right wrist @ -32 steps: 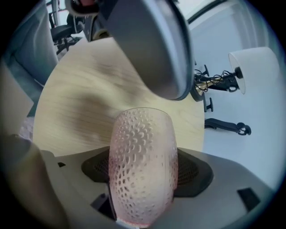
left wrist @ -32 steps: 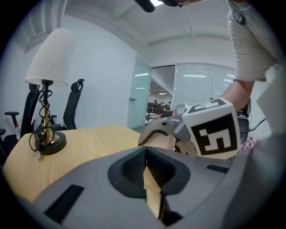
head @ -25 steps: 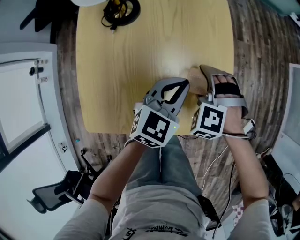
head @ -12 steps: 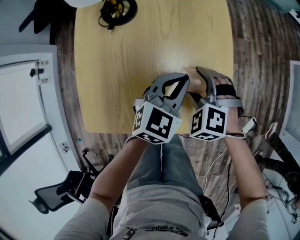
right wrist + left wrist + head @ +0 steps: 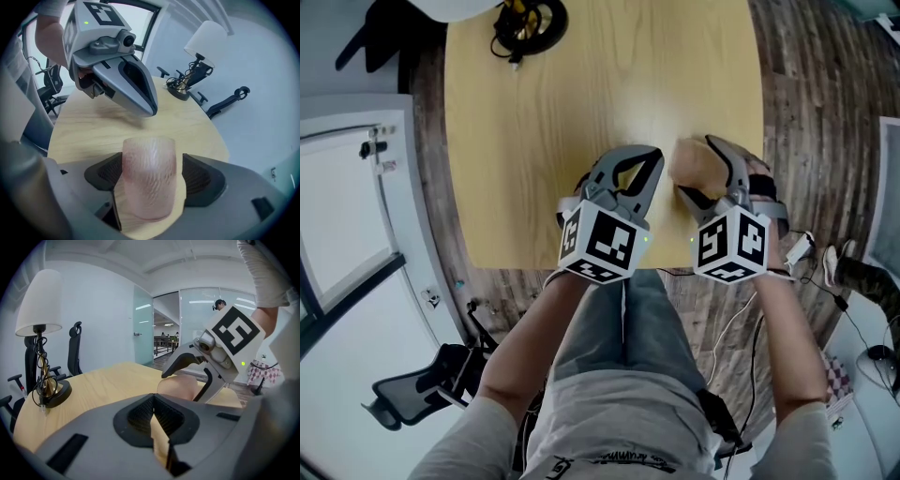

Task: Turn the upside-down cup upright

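- Left gripper (image 5: pixel 649 156): matte grey plastic shell that tapers to a beak, with a triangular cut-out behind the tip.
- Right gripper (image 5: pixel 709 176): same grey shell. A black band and a pale grey strap (image 5: pixel 757 200) run across its back.
- Inner pads (image 5: pixel 140 414): black, finely ribbed.
- Each unit carries a white cube with black square markers: left cube (image 5: pixel 602 246), right cube (image 5: pixel 732 246).
- Small green light (image 5: pixel 645 239) glows at the left cube's edge.
- Thin dark cable (image 5: pixel 623 314) runs from under the left cube over the trousers (image 5: pixel 652 328), which are grey-blue.
- Light grey short-sleeved T-shirt (image 5: pixel 619 427), with dark print low on the front.
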`<state>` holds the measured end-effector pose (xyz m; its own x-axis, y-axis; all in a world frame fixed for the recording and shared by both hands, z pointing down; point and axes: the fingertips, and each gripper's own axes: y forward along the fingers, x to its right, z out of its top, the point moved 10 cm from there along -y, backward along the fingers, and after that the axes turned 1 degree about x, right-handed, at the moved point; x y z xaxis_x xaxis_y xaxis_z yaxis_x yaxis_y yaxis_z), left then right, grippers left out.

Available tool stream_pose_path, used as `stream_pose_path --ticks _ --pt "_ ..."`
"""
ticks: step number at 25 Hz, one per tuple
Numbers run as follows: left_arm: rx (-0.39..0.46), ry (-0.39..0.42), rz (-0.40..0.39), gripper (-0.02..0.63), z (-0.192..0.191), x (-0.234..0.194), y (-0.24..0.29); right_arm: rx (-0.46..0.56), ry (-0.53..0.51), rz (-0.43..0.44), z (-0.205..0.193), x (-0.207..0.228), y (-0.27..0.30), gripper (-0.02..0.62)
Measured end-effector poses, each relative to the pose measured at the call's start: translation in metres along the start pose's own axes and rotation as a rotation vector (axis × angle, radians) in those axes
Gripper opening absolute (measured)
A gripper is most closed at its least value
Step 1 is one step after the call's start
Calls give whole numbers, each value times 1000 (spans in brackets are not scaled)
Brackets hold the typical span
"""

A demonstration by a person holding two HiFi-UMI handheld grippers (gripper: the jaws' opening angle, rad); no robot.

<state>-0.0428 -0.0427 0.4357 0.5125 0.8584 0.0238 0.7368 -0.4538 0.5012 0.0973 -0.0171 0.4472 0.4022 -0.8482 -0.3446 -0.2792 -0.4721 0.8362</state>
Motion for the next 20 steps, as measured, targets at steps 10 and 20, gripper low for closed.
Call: stream_pose_path --ticks 10,20 --pt "85 92 -152 8 36 38 15 27 41 -19 -10 -8 7 382" --pt "56 120 -148 8 35 42 23 71 198 -3 -54 -8 -8 385"
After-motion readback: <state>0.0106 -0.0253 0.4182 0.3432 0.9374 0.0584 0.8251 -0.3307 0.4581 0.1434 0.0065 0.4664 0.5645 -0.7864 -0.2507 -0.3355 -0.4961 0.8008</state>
